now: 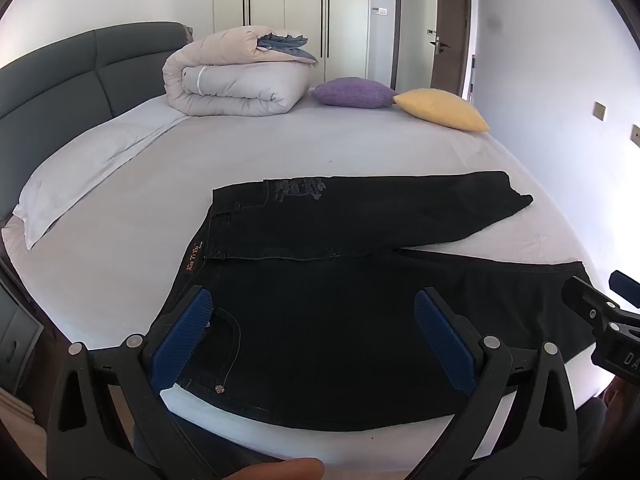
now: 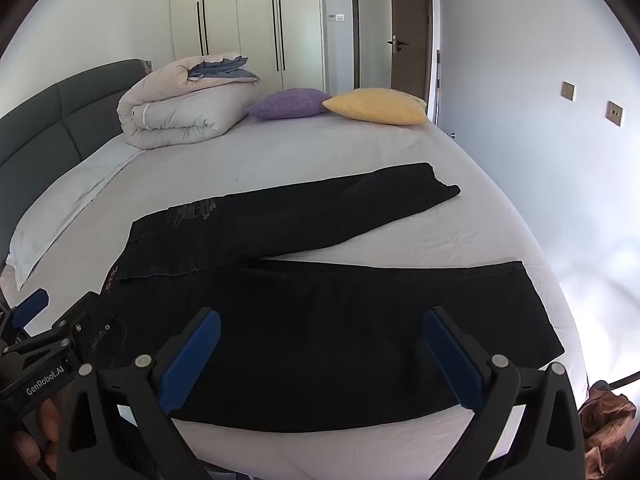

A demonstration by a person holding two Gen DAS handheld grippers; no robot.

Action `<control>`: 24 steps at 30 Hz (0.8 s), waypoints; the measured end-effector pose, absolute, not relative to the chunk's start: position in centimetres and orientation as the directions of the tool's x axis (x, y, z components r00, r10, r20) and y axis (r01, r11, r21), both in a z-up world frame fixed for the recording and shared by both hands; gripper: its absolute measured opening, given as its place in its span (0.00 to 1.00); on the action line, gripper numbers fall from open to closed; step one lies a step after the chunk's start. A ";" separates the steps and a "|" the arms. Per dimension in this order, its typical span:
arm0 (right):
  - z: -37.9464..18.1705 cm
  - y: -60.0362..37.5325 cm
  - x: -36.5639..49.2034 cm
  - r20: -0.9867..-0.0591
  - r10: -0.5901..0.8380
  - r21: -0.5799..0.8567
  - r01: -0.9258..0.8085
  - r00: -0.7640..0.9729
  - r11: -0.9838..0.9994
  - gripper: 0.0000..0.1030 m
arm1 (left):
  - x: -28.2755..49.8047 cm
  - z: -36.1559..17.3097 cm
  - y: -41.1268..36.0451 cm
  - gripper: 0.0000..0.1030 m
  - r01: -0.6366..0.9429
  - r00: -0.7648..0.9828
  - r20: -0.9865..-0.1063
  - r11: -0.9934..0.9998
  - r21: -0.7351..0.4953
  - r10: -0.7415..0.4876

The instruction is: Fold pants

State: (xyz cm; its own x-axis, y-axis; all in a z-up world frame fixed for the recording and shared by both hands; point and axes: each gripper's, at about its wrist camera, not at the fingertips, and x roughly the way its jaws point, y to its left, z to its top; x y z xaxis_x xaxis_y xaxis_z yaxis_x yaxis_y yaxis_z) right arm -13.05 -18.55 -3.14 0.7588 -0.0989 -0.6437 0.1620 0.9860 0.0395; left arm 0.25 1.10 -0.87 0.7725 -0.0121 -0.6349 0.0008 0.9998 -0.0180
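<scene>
Black jeans (image 1: pixel 340 280) lie flat on the white bed, waistband to the left, two legs spread apart to the right; they also show in the right wrist view (image 2: pixel 320 312). My left gripper (image 1: pixel 312 312) is open and empty, hovering over the near hip and pocket area. My right gripper (image 2: pixel 320 332) is open and empty, over the near leg. The right gripper shows at the right edge of the left wrist view (image 1: pixel 596 312); the left gripper shows at the left edge of the right wrist view (image 2: pixel 52 336).
The bed (image 1: pixel 240 152) has a dark grey headboard (image 1: pixel 60 84) at the left. A folded duvet (image 1: pixel 236 76), a purple cushion (image 1: pixel 352 92) and a yellow cushion (image 1: pixel 444 108) lie at the far side. A white pillow (image 1: pixel 80 176) lies left. Brown cloth (image 2: pixel 608 424) sits beside the bed's near right.
</scene>
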 end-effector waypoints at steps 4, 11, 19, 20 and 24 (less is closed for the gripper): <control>-3.1 -18.1 -12.9 -0.642 -0.102 0.033 0.160 0.760 0.987 1.00 | 0.2 -1.0 1.3 1.00 0.001 0.773 -0.634 1.000 -0.018 -0.013; -3.3 -17.8 -12.9 -0.643 -0.102 0.030 0.159 0.759 0.987 1.00 | 0.1 -1.4 1.3 1.00 0.000 0.772 -0.636 1.000 -0.015 -0.010; -3.3 -17.7 -13.0 -0.644 -0.103 0.029 0.159 0.758 0.987 1.00 | 0.1 -1.6 1.3 1.00 0.000 0.770 -0.638 1.000 -0.013 -0.008; -3.4 -17.6 -12.9 -0.645 -0.103 0.030 0.159 0.758 0.987 1.00 | 0.0 -1.7 1.4 1.00 -0.001 0.769 -0.639 1.000 -0.013 -0.008; -3.4 -17.6 -12.9 -0.644 -0.103 0.029 0.158 0.758 0.987 1.00 | 0.2 -1.8 1.4 1.00 -0.001 0.769 -0.640 1.000 -0.013 -0.008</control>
State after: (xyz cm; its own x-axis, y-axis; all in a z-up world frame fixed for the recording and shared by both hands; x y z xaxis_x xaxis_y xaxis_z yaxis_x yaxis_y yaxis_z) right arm -12.94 -17.57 -3.41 0.7577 -0.1027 -0.6445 0.1584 0.9870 0.0289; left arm 0.15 1.41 -1.82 0.7686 -0.0077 -0.6397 -0.0009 0.9999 -0.0132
